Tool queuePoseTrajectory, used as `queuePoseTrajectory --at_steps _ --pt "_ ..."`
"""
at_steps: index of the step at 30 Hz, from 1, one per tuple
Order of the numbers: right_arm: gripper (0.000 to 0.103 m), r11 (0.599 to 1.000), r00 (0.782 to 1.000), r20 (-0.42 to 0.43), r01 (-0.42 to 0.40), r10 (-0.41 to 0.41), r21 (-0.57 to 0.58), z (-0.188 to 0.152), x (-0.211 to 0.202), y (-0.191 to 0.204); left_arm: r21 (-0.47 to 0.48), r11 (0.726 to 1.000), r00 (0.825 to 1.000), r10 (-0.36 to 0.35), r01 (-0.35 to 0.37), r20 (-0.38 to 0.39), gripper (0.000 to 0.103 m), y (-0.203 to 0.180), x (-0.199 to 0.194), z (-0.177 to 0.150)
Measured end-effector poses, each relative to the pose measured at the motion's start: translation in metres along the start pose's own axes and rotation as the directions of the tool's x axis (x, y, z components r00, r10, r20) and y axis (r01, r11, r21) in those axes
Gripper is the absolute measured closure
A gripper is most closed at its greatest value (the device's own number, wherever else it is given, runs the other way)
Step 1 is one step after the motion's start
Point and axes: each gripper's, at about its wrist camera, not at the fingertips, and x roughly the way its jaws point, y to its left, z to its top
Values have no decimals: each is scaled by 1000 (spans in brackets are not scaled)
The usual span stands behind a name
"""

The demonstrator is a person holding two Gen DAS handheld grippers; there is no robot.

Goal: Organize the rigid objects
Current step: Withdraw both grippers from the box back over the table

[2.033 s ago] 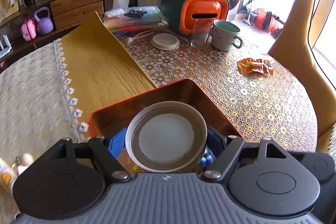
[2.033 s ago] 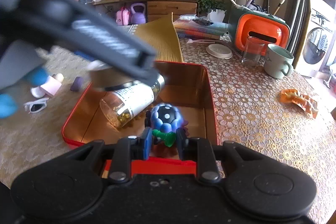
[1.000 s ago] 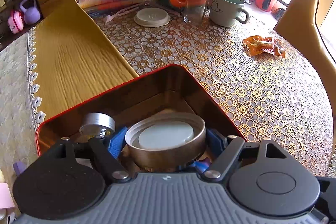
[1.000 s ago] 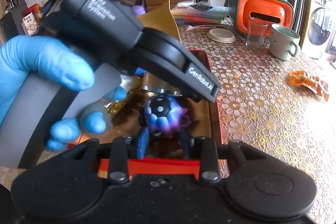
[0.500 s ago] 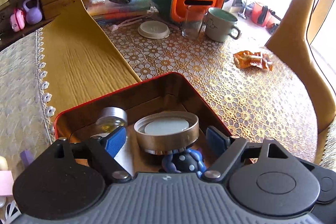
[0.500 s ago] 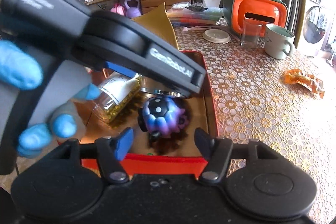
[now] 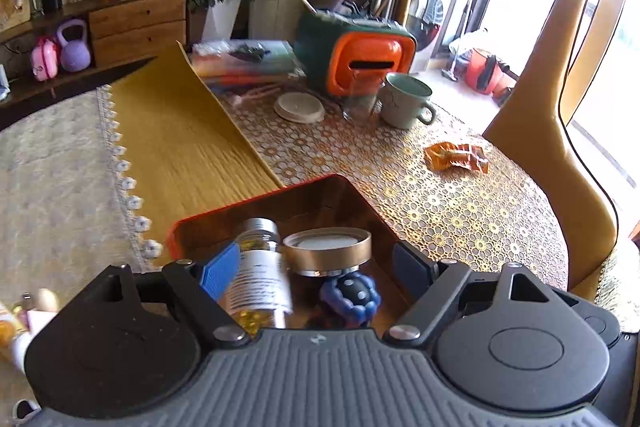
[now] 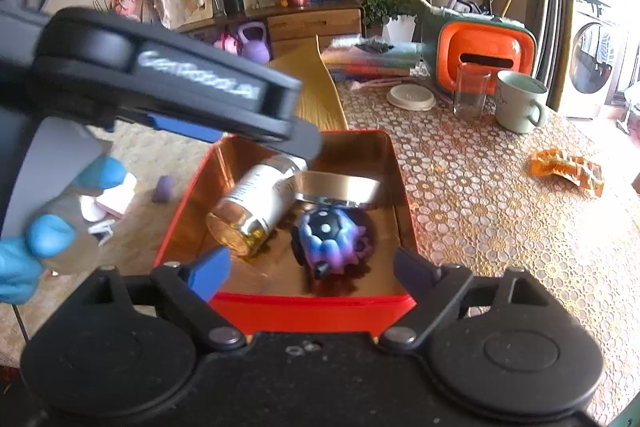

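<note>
Lace-covered table point(image 8: 500, 211), bottle point(image 8: 256, 203) inside red tin point(image 8: 312, 303)

Red tin point(image 8: 304, 311), blue-purple toy point(image 8: 330, 241), gold-rimmed lid point(image 7: 327, 251)

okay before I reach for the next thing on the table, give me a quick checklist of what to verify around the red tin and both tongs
1. Right tongs empty: ok. The jaws have just been opening and stand wide, nothing between them.
2. Left tongs empty: ok, jaws wide, clear of the items below.
3. Blue toy inside the red tin: ok.
4. Pill bottle inside the tin: ok, lying on its side.
5. Gold lid settled flat: not ok, it sits tilted, propped on the toy and against the bottle.
6. Path clear between the two tongs: not ok, the left tongs cross above the tin in the right wrist view.
</note>
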Motion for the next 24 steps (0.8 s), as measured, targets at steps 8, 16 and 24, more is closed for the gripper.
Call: queuePoseTrajectory --at_steps 8,16,24 --pt "0 999 998 52 -36 35 4 3 -22 19 13 998 995 63 -65 80 11 23 -49 -15" --pt "0 998 995 83 -56 57 -21 4 -36 45 -14 992 986 127 -126 110 11 55 -86 -34" --pt "0 998 995 88 -43 46 -40 7 -34 63 -55 984 976 177 -171 131 11 97 -124 -56"
